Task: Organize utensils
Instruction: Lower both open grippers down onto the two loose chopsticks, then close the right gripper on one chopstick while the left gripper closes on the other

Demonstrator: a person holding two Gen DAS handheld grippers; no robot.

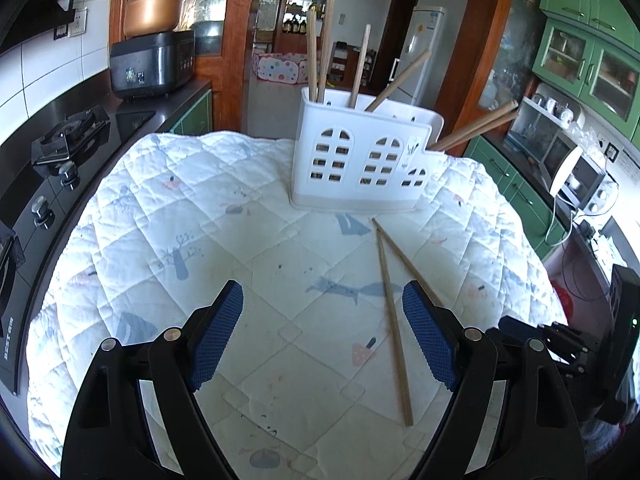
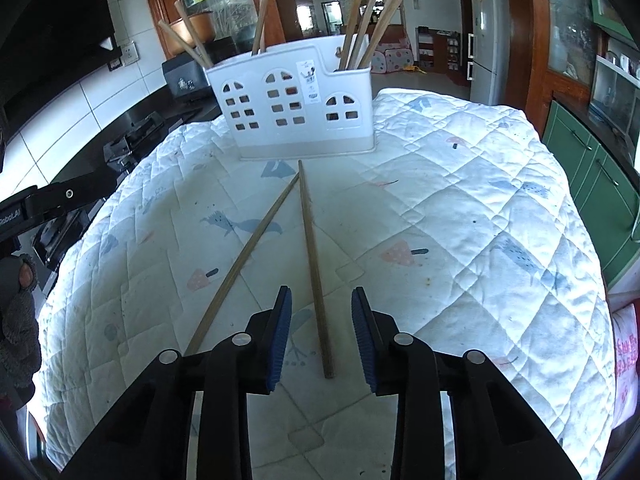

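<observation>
Two chopsticks lie loose on the quilt, tips meeting just before the white holder, ends splayed toward the grippers. The right gripper straddles the straighter chopstick near its butt end, jaws partly open, pads not touching it. The left gripper gapes wide and empty. Light, stiff, slim wood (likely to roll on soft padding), so pinch near the thick end. Only the right view shows the other chopstick whole.
</observation>
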